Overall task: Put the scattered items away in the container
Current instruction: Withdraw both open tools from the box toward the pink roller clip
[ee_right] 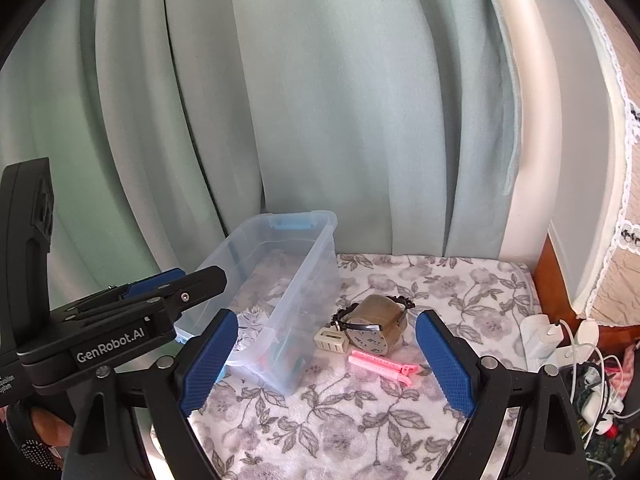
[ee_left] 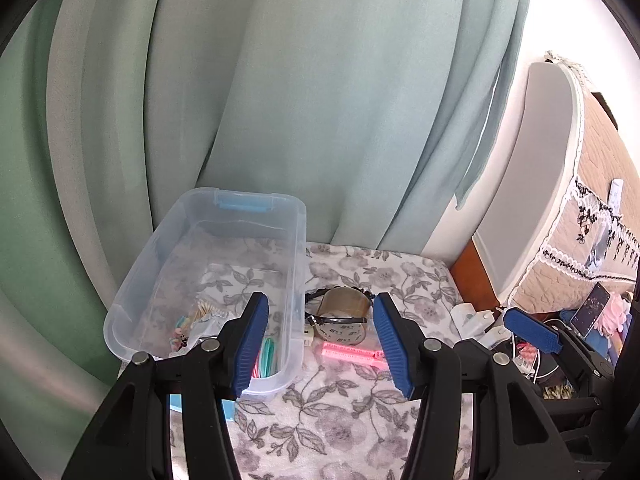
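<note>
A clear plastic container (ee_left: 298, 216) (ee_right: 326, 224) stands at the left on a floral cloth, with small colourful items in its near end. Right of it lie a brown tape roll (ee_left: 346, 304) (ee_right: 380, 312), a black hairband (ee_left: 316, 300) (ee_right: 400, 301) around it, a small beige block (ee_left: 307, 335) (ee_right: 330, 340) and a pink hair clip (ee_left: 352, 354) (ee_right: 384, 364). My left gripper (ee_left: 320, 340) is open and empty, above the container's near right edge and the clip. My right gripper (ee_right: 324, 364) is open and empty, hovering near the clip.
Green curtains hang behind the table. White chargers and cables (ee_right: 560, 340) (ee_left: 476, 320) clutter the right edge, with a phone (ee_left: 592, 312) and a padded headboard (ee_left: 600, 200) beyond. The left gripper's body (ee_right: 120, 320) shows at the left of the right wrist view.
</note>
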